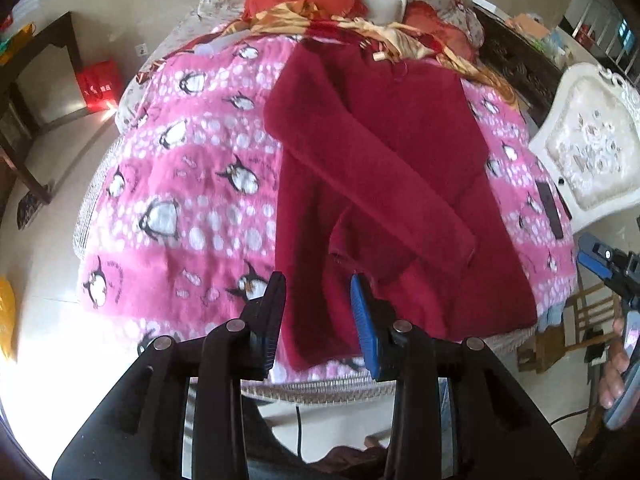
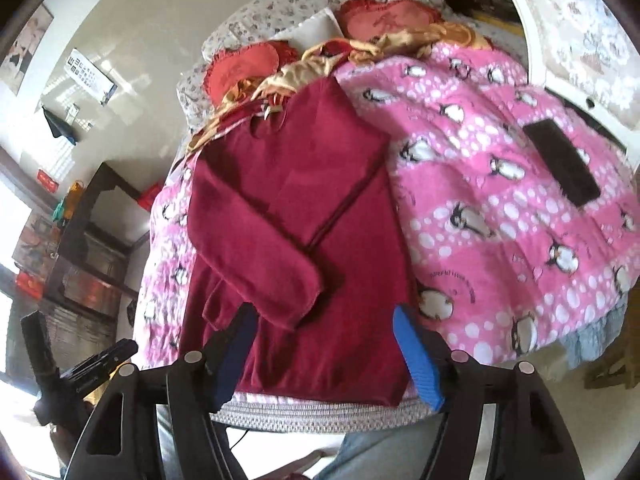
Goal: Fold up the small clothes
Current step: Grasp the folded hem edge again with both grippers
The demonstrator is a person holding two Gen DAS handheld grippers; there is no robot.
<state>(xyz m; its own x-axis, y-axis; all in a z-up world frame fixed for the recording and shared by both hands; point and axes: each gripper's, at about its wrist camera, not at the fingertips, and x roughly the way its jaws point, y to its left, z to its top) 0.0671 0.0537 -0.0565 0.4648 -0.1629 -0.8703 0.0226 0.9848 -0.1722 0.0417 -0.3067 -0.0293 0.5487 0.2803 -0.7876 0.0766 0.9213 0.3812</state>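
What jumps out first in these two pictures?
A dark red fuzzy sweater lies flat in the middle of a bright pink penguin blanket, one sleeve folded diagonally across its front. Both the left gripper and the right gripper hover open above its near hem. A dark phone lies to the right.

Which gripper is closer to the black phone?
Right. The right gripper hovers by the sweater's hem, phone just to its right. The left gripper is across the sweater, farther from it.
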